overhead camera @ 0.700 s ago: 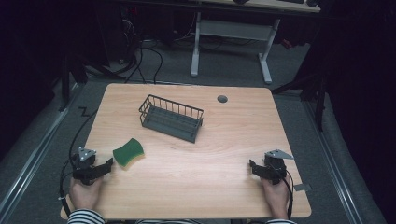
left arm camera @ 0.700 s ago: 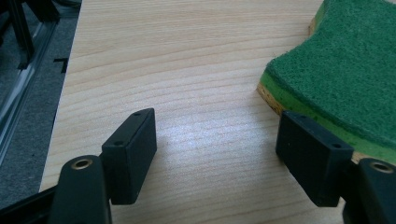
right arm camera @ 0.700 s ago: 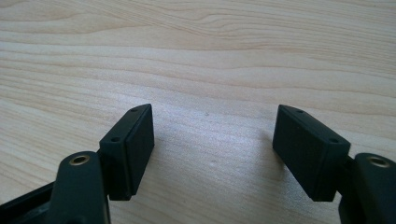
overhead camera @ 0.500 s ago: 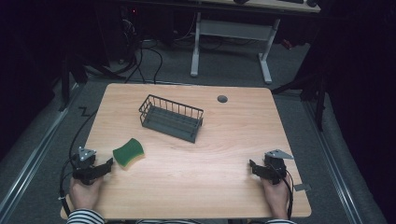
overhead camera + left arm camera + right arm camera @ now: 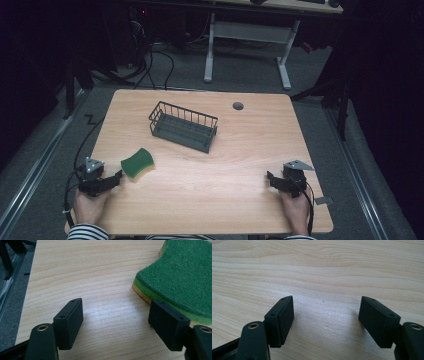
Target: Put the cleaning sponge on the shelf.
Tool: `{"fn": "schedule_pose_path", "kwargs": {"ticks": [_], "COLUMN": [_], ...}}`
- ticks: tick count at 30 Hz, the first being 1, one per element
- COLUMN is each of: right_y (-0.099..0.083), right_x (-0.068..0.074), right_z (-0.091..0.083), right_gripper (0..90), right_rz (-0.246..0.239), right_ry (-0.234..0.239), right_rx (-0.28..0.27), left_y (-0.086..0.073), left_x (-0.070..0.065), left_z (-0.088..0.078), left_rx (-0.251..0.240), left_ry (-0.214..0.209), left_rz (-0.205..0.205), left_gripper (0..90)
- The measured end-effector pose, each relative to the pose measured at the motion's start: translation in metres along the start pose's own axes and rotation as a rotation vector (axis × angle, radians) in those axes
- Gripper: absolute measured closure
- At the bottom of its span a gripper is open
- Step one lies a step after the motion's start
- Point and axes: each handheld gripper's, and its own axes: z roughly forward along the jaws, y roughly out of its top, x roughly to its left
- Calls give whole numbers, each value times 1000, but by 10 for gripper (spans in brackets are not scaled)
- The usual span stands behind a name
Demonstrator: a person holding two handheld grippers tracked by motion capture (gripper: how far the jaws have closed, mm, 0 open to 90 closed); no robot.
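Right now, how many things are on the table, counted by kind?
Sponge, green: 1
Wire basket, dark: 1
Hand-held gripper: 2, the left hand-held gripper and the right hand-held gripper
Total: 4

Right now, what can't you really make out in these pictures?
- Sponge: left gripper view, cut off by the top and right edges, one jaw covering its near corner.
- Basket floor: high view, too small and dark to tell whether anything lies inside.
- Dark spot on the table: high view, too small to identify.
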Motion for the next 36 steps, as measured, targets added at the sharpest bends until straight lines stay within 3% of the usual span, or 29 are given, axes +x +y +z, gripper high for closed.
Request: {"fn": "schedule_pose_path", "kwargs": {"ticks": [6, 11, 17, 22, 24, 29, 33, 36], "right_y": [0, 0, 2, 1, 4, 18, 35, 51], "right_x": [0, 0, 0, 3, 3, 12, 22, 31], "right_z": [0, 0, -4, -4, -5, -8, -10, -10], "right_gripper": [276, 251, 292, 333, 365, 440, 541, 561], "right_rz": [-4, -15, -3, -11, 23, 29, 7, -22], "right_ry": [1, 16, 18, 34, 75, 156, 255, 281], "right_rx": [1, 3, 37, 26, 19, -19, -41, -29], "left_y": [3, 6, 22, 41, 49, 73, 92, 112], "left_x": [2, 9, 14, 16, 15, 6, 0, -2], "left_z": [-1, -6, -20, -25, -24, -21, -20, -22], "left_rx": [20, 24, -5, -4, -10, -30, -38, -59], "left_ry": [-7, -50, -124, -158, -169, -209, -222, -237], "left_rz": [-8, -41, -43, -18, -8, 34, 59, 73], "left_gripper": [286, 276, 293, 298, 300, 303, 304, 308]}}
